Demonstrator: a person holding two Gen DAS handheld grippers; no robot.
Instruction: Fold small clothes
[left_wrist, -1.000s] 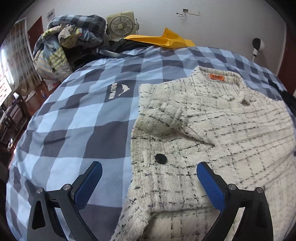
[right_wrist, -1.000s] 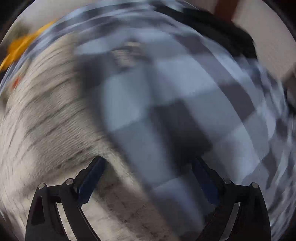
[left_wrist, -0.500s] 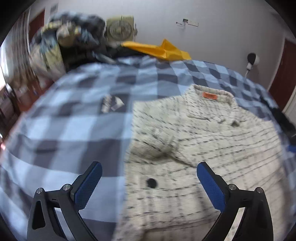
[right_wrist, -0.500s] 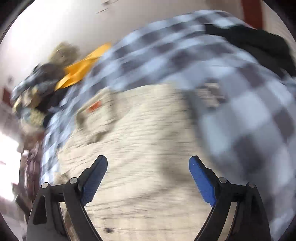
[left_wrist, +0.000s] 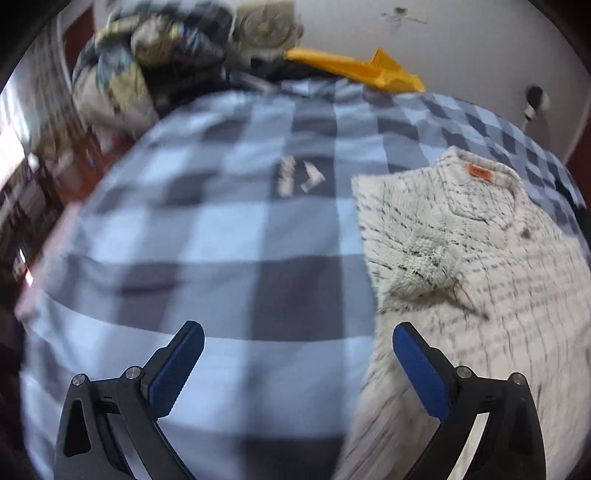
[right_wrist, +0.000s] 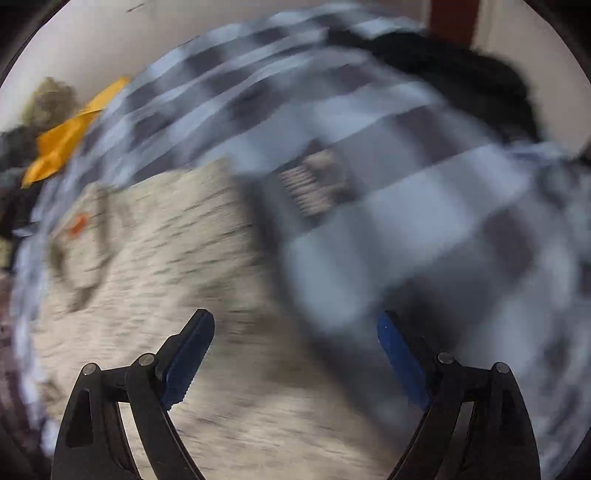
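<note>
A small cream jacket (left_wrist: 480, 266) with thin black checks and an orange neck label (left_wrist: 479, 172) lies flat on the blue checked bedspread (left_wrist: 221, 229). In the left wrist view it fills the right side. My left gripper (left_wrist: 295, 365) is open and empty, above the bedspread by the jacket's left edge. In the blurred right wrist view the jacket (right_wrist: 155, 280) lies to the left. My right gripper (right_wrist: 295, 354) is open and empty over the jacket's right edge.
A pile of bedding (left_wrist: 140, 74) and a fan (left_wrist: 264, 27) stand at the bed's far left. A yellow cloth (left_wrist: 362, 70) lies at the far edge. Dark clothing (right_wrist: 461, 81) lies at the bed's far right. A white wall (left_wrist: 461, 48) is behind.
The left gripper has swung left, so the jacket sits further right in view. The right gripper keeps moving and now looks over the jacket's right edge. Both stay open.
</note>
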